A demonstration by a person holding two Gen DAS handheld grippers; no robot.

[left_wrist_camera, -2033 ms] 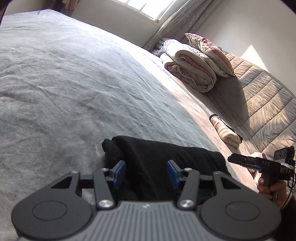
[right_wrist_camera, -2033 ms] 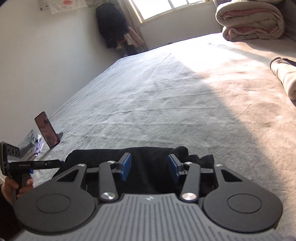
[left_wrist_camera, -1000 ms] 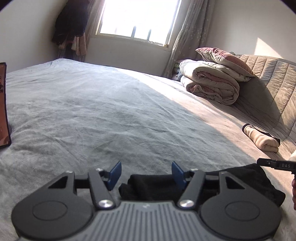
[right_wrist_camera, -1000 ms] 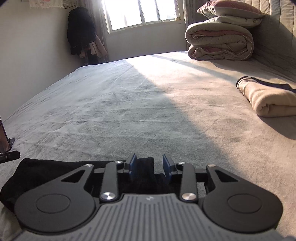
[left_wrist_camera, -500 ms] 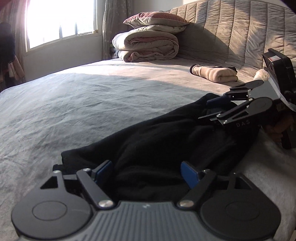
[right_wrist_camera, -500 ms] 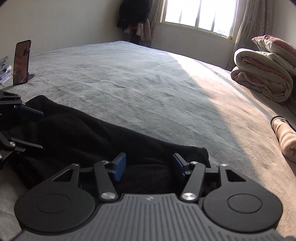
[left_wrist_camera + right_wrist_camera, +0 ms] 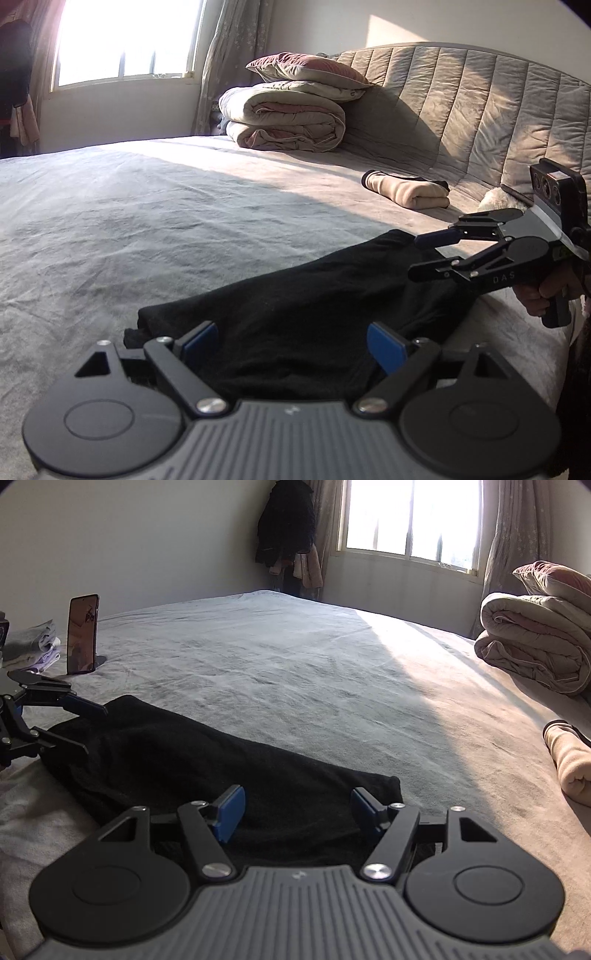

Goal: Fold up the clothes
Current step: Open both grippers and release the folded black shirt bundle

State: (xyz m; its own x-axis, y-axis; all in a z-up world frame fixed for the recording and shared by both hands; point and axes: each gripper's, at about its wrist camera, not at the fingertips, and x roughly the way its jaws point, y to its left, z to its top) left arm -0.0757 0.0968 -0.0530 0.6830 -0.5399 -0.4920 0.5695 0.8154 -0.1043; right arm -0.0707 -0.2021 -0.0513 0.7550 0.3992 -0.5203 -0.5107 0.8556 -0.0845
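A black garment (image 7: 303,306) lies folded into a long strip near the front edge of the grey bed (image 7: 147,206). My left gripper (image 7: 293,345) hovers open over one end of it, blue pads wide apart. My right gripper (image 7: 297,810) is open over the other end of the black garment (image 7: 207,760). In the left wrist view the right gripper (image 7: 424,254) shows at the right, held by a hand (image 7: 546,291), jaws apart above the cloth. In the right wrist view the left gripper (image 7: 88,727) shows at the far left, also open.
A rolled beige garment (image 7: 410,190) lies near the padded headboard (image 7: 480,110). A folded duvet with a pillow on top (image 7: 288,118) sits by the window. A phone (image 7: 82,633) stands upright on the bed, beside a small pile of folded clothes (image 7: 33,646).
A second ago the right gripper was nearly shut on the garment's edge; now both grippers are open over the strip's ends. Since half a second ago the views have shifted only slightly.
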